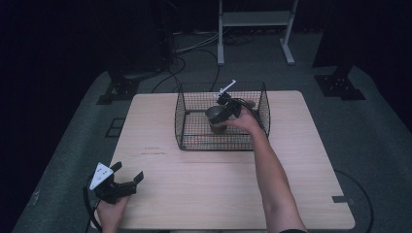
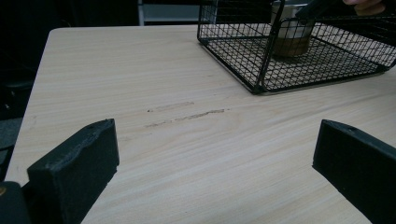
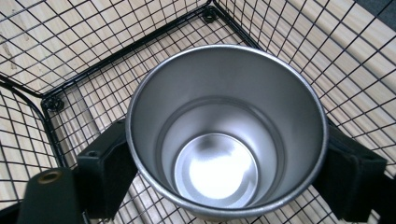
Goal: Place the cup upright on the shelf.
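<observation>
Nearest the lens stood the steel cup, upright and empty, its mouth open to my right gripper. One black jaw lay at each side of its wall, low under the rim. The rim hid the pads, so I could not tell whether they pressed on the steel or merely stood beside it. In the high view the cup sat inside the black wire basket, on its floor and towards the middle. My right hand reached in over the near wall. The basket itself rested on the far half of the wooden table.

My left gripper lay well apart, at the near left corner of the table. Its jaws were spread wide with only bare wood between them, and it took no part.

I judged the step in hand to be setting the cup down in the basket and letting go. To do it well, the base should sit flat on the wire floor before the jaws part. Both jaws should then clear the wall evenly, so that neither drags the cup over. The withdrawal should go straight up and back, keeping the jaws and cable off the basket's rim.
</observation>
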Demonstrator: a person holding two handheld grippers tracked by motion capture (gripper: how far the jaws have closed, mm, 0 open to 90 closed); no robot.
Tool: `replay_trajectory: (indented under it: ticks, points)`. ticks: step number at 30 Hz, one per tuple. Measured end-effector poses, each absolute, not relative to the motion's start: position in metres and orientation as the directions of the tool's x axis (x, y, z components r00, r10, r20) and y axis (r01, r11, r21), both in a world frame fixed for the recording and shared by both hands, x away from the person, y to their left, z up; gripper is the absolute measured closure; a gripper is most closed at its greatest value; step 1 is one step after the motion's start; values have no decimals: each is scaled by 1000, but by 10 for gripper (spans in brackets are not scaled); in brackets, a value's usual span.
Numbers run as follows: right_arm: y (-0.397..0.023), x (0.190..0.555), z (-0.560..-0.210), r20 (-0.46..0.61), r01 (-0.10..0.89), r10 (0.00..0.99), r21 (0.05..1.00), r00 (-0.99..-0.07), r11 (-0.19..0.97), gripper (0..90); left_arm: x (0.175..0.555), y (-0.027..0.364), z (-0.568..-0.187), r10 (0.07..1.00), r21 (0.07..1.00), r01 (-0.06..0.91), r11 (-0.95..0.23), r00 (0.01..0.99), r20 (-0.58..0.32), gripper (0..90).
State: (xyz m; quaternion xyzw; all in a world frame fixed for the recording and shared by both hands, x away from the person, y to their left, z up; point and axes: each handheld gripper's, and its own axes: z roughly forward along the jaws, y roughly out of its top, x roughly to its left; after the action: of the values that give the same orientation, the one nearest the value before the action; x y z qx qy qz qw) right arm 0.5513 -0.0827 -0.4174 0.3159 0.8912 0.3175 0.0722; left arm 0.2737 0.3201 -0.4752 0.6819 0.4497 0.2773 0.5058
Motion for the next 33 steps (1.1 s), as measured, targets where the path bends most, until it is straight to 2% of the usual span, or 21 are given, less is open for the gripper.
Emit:
replay_trajectory:
  ticks: [33]
  points:
    - [-83,549,-417,70,537,618,577,-783,615,123,272,321,-474,897,946,316,-77,436,-73,0]
